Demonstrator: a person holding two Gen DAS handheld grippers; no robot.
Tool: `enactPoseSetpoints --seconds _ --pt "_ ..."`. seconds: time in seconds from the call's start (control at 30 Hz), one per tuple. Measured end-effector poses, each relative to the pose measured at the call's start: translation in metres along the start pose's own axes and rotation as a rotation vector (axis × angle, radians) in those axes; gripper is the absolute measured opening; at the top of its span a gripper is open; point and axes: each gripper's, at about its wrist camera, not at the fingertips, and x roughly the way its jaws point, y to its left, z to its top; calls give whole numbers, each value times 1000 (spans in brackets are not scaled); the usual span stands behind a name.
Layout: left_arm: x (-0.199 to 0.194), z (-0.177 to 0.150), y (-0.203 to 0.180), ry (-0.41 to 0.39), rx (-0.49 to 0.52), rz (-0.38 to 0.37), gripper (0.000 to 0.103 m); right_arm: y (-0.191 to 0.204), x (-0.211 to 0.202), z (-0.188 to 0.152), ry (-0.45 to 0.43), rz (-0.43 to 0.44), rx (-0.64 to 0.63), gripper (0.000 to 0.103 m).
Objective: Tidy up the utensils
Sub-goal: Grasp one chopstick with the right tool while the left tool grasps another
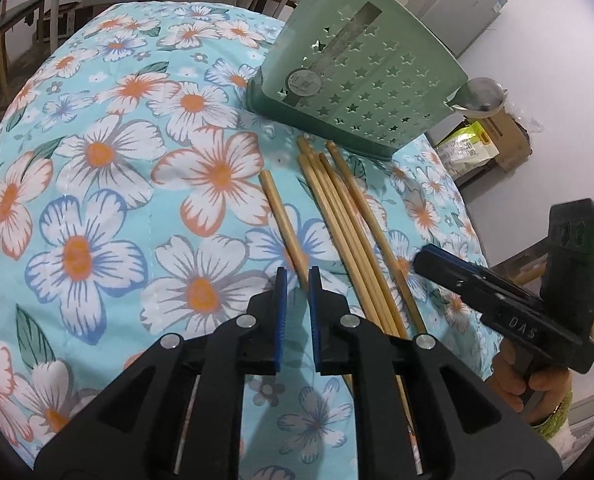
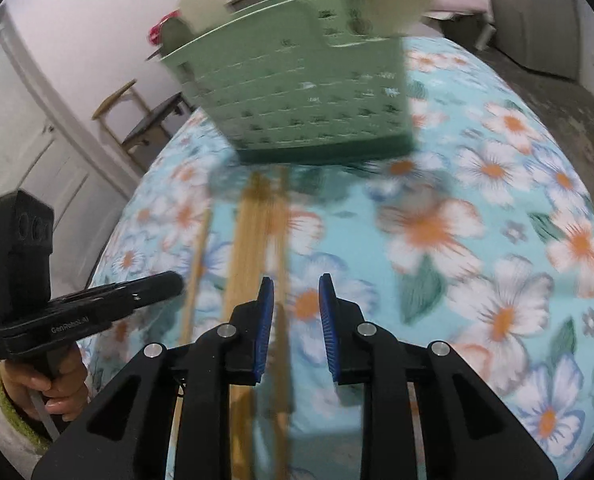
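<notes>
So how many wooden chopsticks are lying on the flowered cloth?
5. A single chopstick lies alone, ending at the left tool. A bundle of four lies to its right, tips near the green basket. Their lower ends are hidden, so more may lie underneath.

Blurred chopsticks (image 2: pixel 253 240) before green basket (image 2: pixel 297 96)

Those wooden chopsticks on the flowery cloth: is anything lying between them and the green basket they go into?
Nothing visible does. The chopsticks lie on bare tablecloth, their tips just short of the green basket. Only the basket's own upright wall faces them.
</notes>
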Motion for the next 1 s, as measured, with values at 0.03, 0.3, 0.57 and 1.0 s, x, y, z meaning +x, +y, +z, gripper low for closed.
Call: enactPoseSetpoints --seconds 0.03,0.3,0.57,1.0 --pt "-1 0 -1 -1 1 -3 10 5 5 1 6 -6 -16 23" --pt "9 5 -8 21 29 1 14 -13 21 2 43 -8 76 7" --pt "24 8 -16 17 52 81 12 -32 -1 -16 46 -34 147 7" --pt "-8 -14 -1 62 113 141 5 -41 -24 -38 125 -19 139 9"
